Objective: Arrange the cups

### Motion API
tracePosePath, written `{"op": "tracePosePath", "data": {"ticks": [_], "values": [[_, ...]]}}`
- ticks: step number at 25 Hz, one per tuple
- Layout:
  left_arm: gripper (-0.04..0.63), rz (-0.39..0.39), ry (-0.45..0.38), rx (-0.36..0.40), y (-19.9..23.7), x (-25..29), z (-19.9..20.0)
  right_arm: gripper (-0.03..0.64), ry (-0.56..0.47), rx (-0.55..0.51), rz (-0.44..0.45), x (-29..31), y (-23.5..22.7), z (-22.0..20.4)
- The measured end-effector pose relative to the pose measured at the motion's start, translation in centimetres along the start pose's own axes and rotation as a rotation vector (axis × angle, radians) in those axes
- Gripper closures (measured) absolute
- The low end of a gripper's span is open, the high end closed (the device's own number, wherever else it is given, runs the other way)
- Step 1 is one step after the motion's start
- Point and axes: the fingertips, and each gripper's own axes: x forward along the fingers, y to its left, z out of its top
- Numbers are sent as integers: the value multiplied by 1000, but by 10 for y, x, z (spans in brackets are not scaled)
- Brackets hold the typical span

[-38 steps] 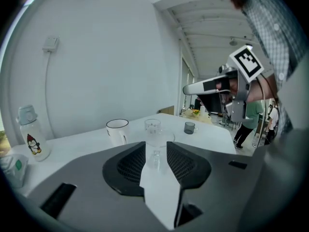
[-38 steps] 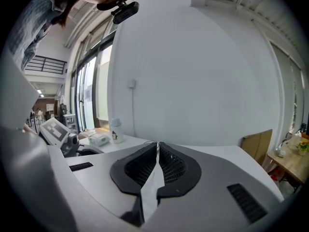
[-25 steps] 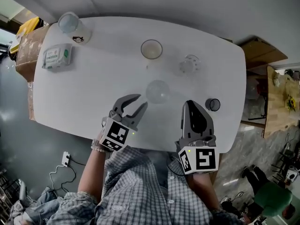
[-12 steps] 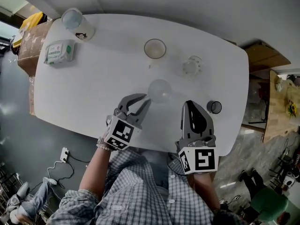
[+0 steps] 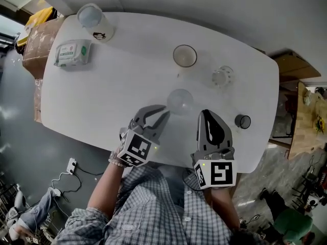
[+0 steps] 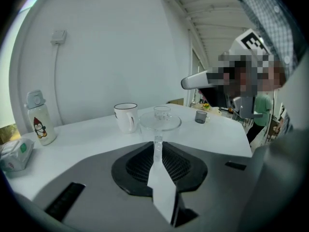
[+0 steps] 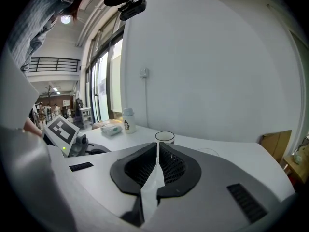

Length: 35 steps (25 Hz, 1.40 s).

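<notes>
A clear stemmed glass [image 5: 180, 101] stands mid-table, just past my left gripper [image 5: 165, 111]. In the left gripper view its thin stem [image 6: 157, 146] shows in the narrow gap of the closing jaws. The pads do not visibly press on it, and the left gripper [image 6: 157, 141] is open. Farther off stand a white mug [image 5: 184, 55], a second clear glass [image 5: 223, 76] and a small dark cup [image 5: 242, 121]. My right gripper [image 5: 206, 114] hovers near the front edge, shut and empty. In its own view the right gripper [image 7: 158, 146] points toward the white mug [image 7: 164, 137].
A penguin-print bottle [image 5: 94, 19] and a pack of wipes [image 5: 71, 52] sit at the table's far left corner. Cardboard boxes [image 5: 38, 37] stand off that end. The white table [image 5: 112, 91] has a rounded front edge close to both grippers.
The left jaws have narrowed from wide open to a slim gap, and their tips now sit closer to the stemmed glass. The right gripper stays shut.
</notes>
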Motion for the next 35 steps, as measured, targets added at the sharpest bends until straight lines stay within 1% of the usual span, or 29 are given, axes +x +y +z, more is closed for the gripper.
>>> {"op": "tracePosePath", "data": {"ticks": [4, 12, 16, 25, 31, 35], "values": [[537, 45, 0, -29, 16, -11, -6, 584, 3, -2, -2, 5, 6, 0], [537, 151, -13, -132, 45, -25, -13, 586, 3, -18, -1, 11, 16, 4], [537, 222, -26, -183, 58, -27, -13, 586, 0, -27, -5, 11, 18, 6], [537, 373, -44, -260, 89, -19, -12, 584, 20, -30, -15, 8, 15, -3], [537, 449, -64, -312, 106, -10, -5, 585, 40, -18, -35, 5, 9, -9], [537, 483, -81, -340, 119, -2, 1, 586, 41, -20, -39, 4, 5, -12]]}}
